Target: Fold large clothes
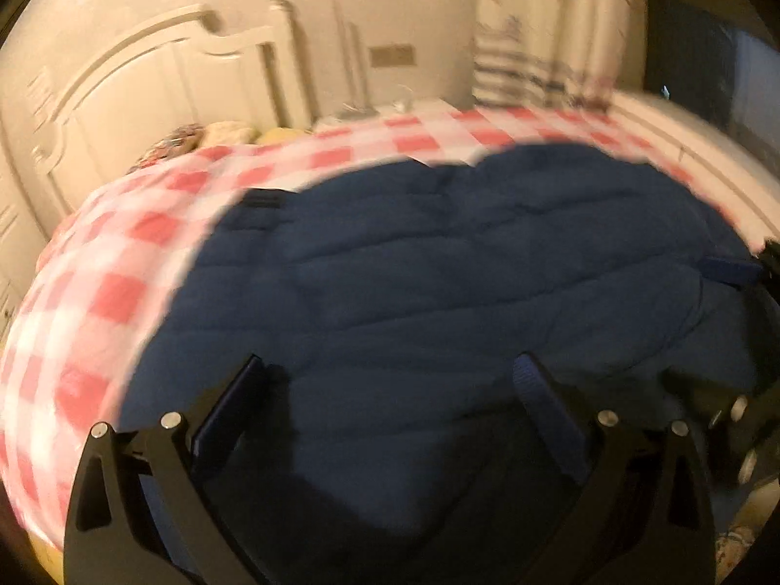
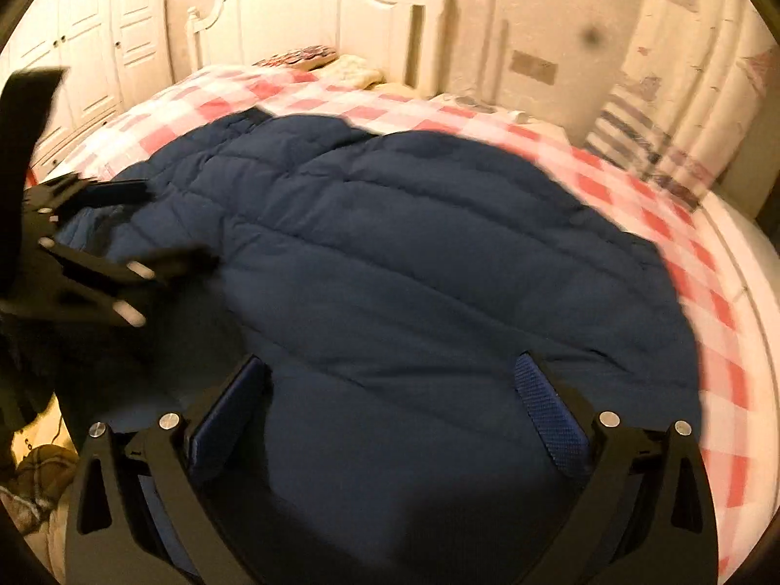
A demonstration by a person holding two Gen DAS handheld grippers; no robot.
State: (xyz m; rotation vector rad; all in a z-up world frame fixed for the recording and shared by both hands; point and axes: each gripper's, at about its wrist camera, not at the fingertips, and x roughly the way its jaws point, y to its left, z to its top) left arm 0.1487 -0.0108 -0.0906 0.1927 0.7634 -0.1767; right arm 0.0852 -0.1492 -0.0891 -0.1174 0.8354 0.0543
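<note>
A large dark blue quilted jacket (image 1: 463,273) lies spread flat on the bed; it also fills the right wrist view (image 2: 414,253). My left gripper (image 1: 390,365) is open and empty, its jaws wide apart just above the jacket's near part. My right gripper (image 2: 390,365) is open and empty too, above the jacket's near part. The left gripper also shows at the left edge of the right wrist view (image 2: 146,229), open over the jacket's left side. Part of the right gripper shows at the right edge of the left wrist view (image 1: 741,409).
The bed carries a red and white checked cover (image 1: 107,292), also in the right wrist view (image 2: 682,224). A white headboard (image 2: 312,9) and pillows (image 2: 302,56) stand at the far end. A curtain (image 1: 551,24) hangs at the right. White wardrobe doors (image 2: 92,39) are at the left.
</note>
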